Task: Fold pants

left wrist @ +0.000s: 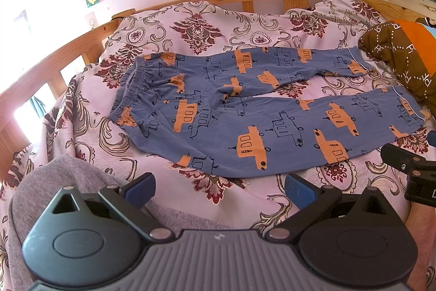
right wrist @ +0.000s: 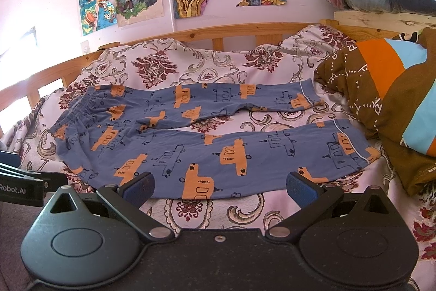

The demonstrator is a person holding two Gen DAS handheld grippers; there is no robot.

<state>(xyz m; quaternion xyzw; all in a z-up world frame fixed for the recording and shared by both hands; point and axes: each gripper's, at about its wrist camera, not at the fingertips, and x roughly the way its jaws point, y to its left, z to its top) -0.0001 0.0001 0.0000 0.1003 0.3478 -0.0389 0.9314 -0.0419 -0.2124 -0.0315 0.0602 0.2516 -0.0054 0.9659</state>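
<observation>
From my left wrist view, the left gripper [left wrist: 219,188] hangs with fingers spread wide and empty, short of the pants [left wrist: 261,111], which lie flat on the bed [left wrist: 196,23], waistband left, cuffs right. From the right wrist view, the right gripper [right wrist: 219,187] is equally wide and empty at the near leg's edge. Folding hasn't begun, I judge; next I'd pinch that near leg and lay it over the far one.

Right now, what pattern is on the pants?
Blue pants with orange and outlined vehicles; clearest in the right wrist view.
</observation>
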